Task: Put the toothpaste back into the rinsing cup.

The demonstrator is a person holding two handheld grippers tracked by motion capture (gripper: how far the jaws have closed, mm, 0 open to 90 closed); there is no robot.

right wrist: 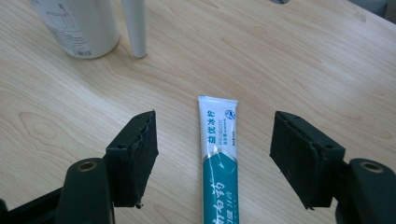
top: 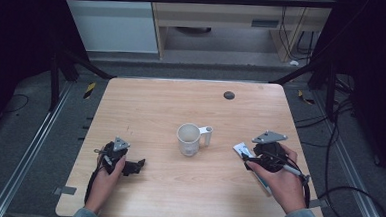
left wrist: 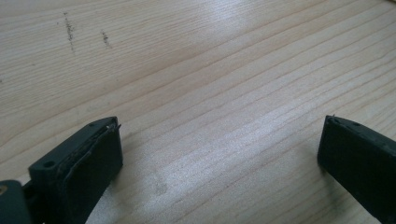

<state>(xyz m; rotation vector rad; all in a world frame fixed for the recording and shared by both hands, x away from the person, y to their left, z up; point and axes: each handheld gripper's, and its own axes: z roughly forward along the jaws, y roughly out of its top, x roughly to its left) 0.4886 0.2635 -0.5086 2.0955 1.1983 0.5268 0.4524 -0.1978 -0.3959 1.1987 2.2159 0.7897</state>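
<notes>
Right gripper (right wrist: pixel 212 161), lower centre of its view: 2 black jaws spread, astride the white-and-teal toothpaste tube (right wrist: pixel 218 154) lying flat on the wooden table (top: pixel 156 106), not touching it. Left gripper (left wrist: pixel 219 154) spread, nothing between. White mug (top: pixel 188 139) at frame centre stands empty; pickup not yet done.
</notes>
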